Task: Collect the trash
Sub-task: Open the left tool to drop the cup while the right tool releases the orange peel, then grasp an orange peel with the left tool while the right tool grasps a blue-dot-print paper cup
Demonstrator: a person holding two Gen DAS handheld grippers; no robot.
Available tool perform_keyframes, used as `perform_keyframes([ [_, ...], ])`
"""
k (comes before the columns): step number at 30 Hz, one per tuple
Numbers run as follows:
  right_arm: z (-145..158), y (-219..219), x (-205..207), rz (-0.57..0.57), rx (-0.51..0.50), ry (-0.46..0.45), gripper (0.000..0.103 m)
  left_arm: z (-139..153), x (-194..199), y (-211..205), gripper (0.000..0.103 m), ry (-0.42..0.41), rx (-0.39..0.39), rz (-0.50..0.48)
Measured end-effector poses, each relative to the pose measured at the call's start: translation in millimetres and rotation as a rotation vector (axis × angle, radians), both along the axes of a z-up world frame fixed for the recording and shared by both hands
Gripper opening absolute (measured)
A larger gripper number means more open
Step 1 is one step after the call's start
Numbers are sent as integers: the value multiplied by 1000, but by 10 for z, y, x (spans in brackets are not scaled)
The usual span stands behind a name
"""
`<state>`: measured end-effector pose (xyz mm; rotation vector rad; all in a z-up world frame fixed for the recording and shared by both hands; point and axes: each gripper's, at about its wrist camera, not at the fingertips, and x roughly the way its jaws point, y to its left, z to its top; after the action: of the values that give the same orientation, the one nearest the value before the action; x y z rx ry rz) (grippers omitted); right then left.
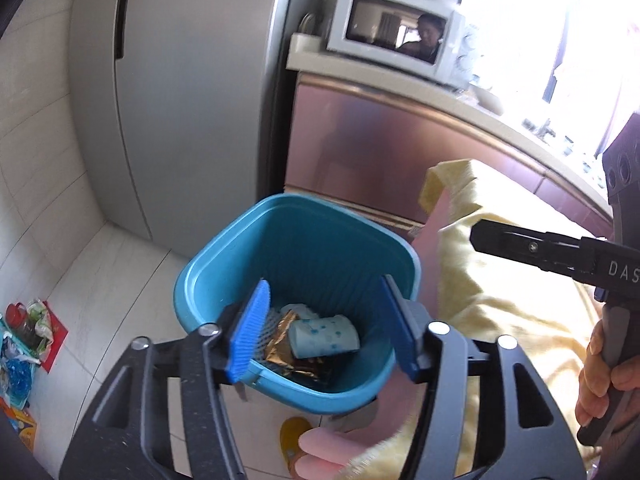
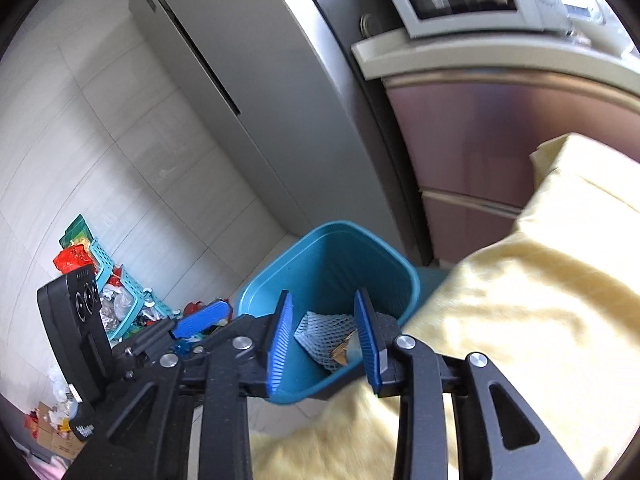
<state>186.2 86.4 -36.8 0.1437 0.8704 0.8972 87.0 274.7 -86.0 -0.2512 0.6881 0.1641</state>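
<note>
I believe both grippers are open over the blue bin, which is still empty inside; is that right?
Not quite: the blue bin is not empty. The left wrist view shows a blue-spotted paper cup, a gold foil wrapper and foam netting lying at its bottom. The rest holds: the left gripper and right gripper both have their jaws open over it.

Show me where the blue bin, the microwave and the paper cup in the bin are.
blue bin [image 1: 240, 240], left wrist view, on its far rim.
microwave [image 1: 448, 52], left wrist view, on its front panel.
paper cup [image 1: 324, 338], left wrist view, on its side.
</note>
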Motion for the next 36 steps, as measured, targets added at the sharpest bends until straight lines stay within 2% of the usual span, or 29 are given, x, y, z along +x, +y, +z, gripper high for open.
perform_keyframes([
  [5, 211, -467, -223, -55, 21, -78, 41, 182, -96, -216, 62, -57, -10, -80],
  [10, 287, -1044, -486, -145, 15, -124, 42, 354, -113, -602, 63, -101, -14, -198],
  [18, 310, -2070, -1005, -382, -25, -174, 43, 462, -53, -1480, 63, -118, -22, -431],
  [27, 400, -3177, -1518, -663, -87, -241, 43, 380, 117, -2664, 62, -66, -31, -713],
  [32, 421, -3657, -1682, -792, -98, -264, 43, 255, 295, -3217, 61, -2, -21, -801],
  [36, 387, -3923, -1767, -866, -100, -266, 43, 151, 481, -3505, 57, 48, -15, -818],
])
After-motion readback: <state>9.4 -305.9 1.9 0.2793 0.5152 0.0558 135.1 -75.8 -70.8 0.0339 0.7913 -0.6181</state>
